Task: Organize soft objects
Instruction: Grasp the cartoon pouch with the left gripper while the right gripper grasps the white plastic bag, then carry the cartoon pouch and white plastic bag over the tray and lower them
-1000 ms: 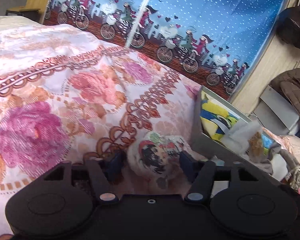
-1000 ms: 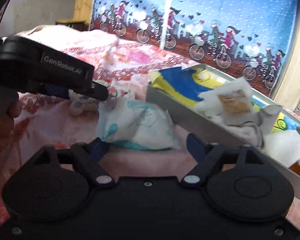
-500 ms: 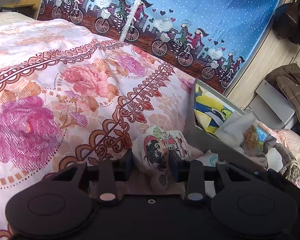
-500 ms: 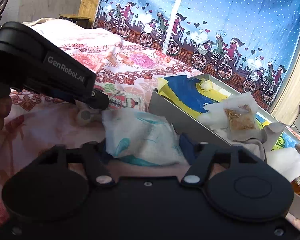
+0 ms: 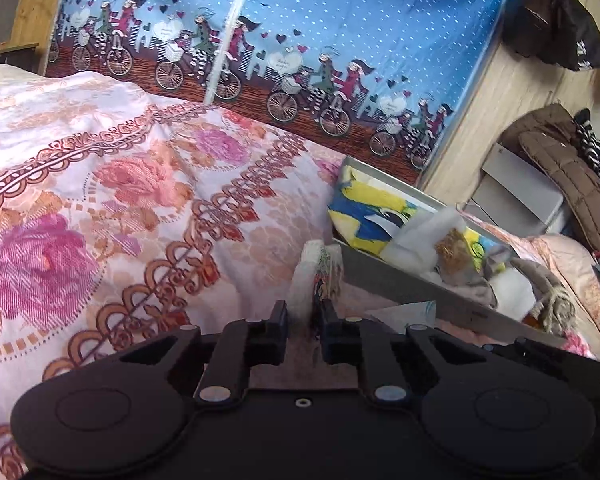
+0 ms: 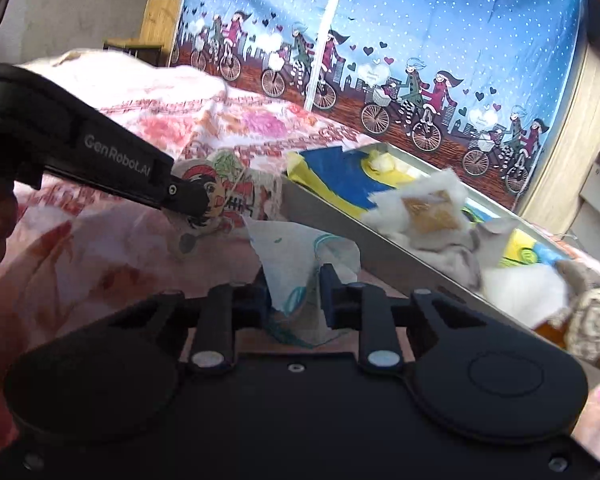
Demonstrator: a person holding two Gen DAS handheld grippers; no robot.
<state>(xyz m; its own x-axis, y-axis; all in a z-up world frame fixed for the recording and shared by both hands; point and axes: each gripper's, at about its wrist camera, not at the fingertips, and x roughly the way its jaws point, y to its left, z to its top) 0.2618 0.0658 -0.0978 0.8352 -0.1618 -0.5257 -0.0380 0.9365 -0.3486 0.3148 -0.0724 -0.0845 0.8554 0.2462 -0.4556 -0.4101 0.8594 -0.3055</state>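
- The cartoon-print pouch is a small soft white packet printed with a dark-haired figure in red and green; squeezed edge-on in the left wrist view, it stands up from the bedspread, just beside the near wall of the grey tray.
- The left gripper has just been closing, and its jaws now pinch the pouch's lower end.
- The white teal-marked packet is a crumpled white soft pack with teal line drawing, also beside the tray's near wall.
- The right gripper has likewise just been closing; its jaws pinch this packet at its base.
- Inside the tray lie a blue and yellow cloth, white stuffing around a tan sachet, grey fabric and a rope-like bundle.
- The tray's near wall stands between both held packets and the tray's contents.
- The bed is covered in pink and orange floral fabric with brown scroll bands.
- Behind hangs a blue curtain printed with cyclists; a wooden stand is at far left, and bags and a brown jacket are at right.
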